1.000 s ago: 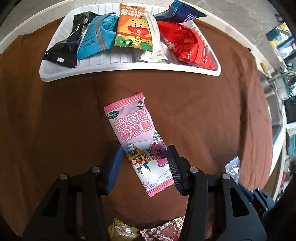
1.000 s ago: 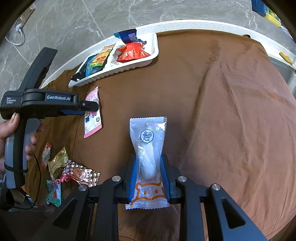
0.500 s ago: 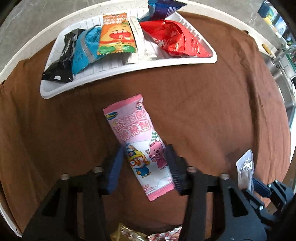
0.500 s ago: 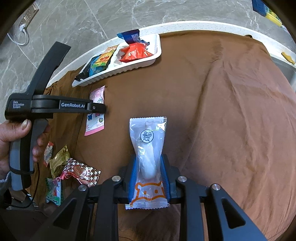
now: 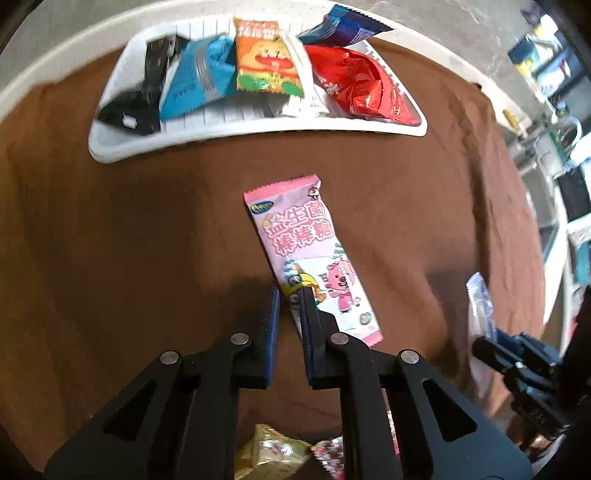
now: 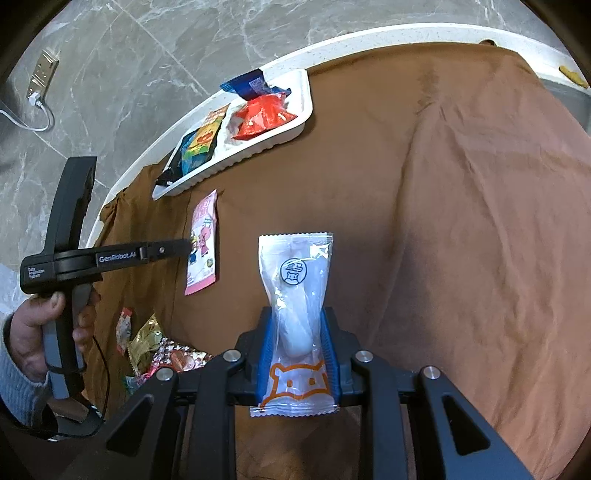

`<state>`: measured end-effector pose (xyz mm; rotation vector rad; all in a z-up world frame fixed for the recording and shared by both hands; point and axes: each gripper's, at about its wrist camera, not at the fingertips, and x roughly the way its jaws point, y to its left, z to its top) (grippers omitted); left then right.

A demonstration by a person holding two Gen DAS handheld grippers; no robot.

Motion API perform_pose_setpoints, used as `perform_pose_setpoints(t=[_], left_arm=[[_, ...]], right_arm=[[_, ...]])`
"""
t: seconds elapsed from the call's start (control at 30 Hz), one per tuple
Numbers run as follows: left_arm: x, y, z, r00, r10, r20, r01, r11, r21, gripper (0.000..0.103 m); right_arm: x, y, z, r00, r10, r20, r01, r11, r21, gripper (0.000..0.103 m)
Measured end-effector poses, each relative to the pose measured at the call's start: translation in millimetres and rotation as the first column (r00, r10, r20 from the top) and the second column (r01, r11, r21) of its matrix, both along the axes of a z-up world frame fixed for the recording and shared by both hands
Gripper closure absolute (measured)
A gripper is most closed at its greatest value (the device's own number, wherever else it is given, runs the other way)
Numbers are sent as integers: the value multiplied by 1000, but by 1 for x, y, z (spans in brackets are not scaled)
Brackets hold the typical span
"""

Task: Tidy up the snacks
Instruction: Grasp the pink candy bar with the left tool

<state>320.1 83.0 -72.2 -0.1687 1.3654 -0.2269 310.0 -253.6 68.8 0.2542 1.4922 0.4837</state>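
A pink cartoon-printed packet (image 5: 306, 236) lies on the brown cloth in front of the white tray (image 5: 122, 147). My left gripper (image 5: 289, 299) has its jaws drawn together on the packet's left edge, and the rest of the packet lies flat to their right. The right wrist view shows the same: the left gripper (image 6: 186, 246) tip at the pink packet (image 6: 203, 236). My right gripper (image 6: 297, 314) is shut on a clear packet (image 6: 295, 269) with an orange bear print, held above the cloth. The tray (image 6: 295, 125) holds several snack packets.
Loose wrapped candies (image 6: 147, 336) lie at the cloth's near left, also in the left wrist view as candies (image 5: 273, 454). A hand (image 6: 33, 332) grips the left tool. The table's white rim (image 6: 406, 33) curves behind the tray. Shelves and clutter (image 5: 546, 74) stand to the right.
The left jaws went from straddling the pink packet, wide apart, to closed at its left edge. The tray view shifted slightly. The right gripper and its clear packet stayed put.
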Motion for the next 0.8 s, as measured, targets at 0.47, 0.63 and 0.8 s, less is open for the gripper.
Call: perform_pose_setpoints(t=[0.47, 0.63, 0.8], left_arm=[[23, -23, 2, 999, 29, -25, -30, 1000, -6, 58], [29, -34, -2, 999, 34, -24, -33, 998, 44, 58], [32, -38, -3, 998, 49, -30, -47, 996, 81, 58]], right_arm=[[0, 3, -1, 1000, 5, 5, -5, 1000, 4, 76], [1, 1, -1, 1000, -3, 10, 3, 1000, 8, 76], [2, 1, -1, 1000, -3, 18, 3, 1000, 12, 76]])
